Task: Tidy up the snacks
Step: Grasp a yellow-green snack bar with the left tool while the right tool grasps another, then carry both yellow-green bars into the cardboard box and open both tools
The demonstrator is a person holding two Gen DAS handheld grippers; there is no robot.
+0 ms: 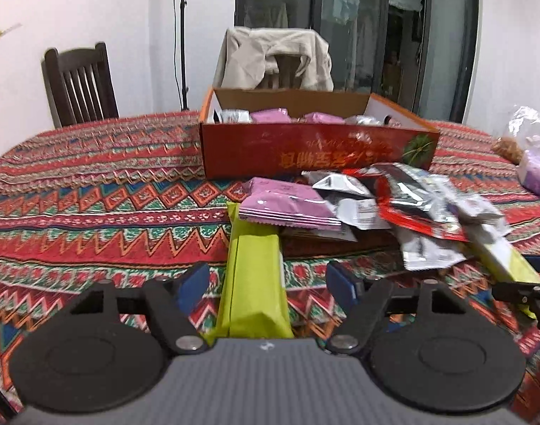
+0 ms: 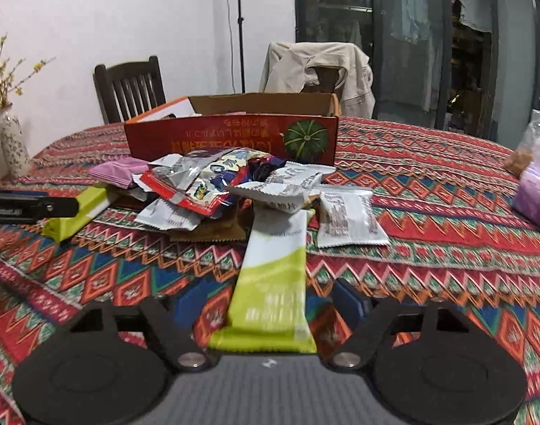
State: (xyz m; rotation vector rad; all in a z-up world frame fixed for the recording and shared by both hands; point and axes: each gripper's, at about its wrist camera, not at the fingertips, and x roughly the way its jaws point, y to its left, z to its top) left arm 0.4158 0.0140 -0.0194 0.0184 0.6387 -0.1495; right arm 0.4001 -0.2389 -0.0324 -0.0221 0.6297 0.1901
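Snacks (image 1: 358,205) piled on the table (image 1: 93,191), just at 6 o'clock of the red box (image 1: 316,148), which holds more packets. Left gripper (image 1: 266,279) part open, a green bar (image 1: 252,283) lying between its fingers, gaps both sides, no grip. Right gripper (image 2: 270,304) likewise part open around a green-and-white bar (image 2: 273,283), pads apart from it. Chair (image 1: 78,85) at 11 o'clock.

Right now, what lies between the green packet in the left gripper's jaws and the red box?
In the left wrist view, a purple packet overlaps the far end of the green packet; beyond it, patterned tablecloth runs to the red box.
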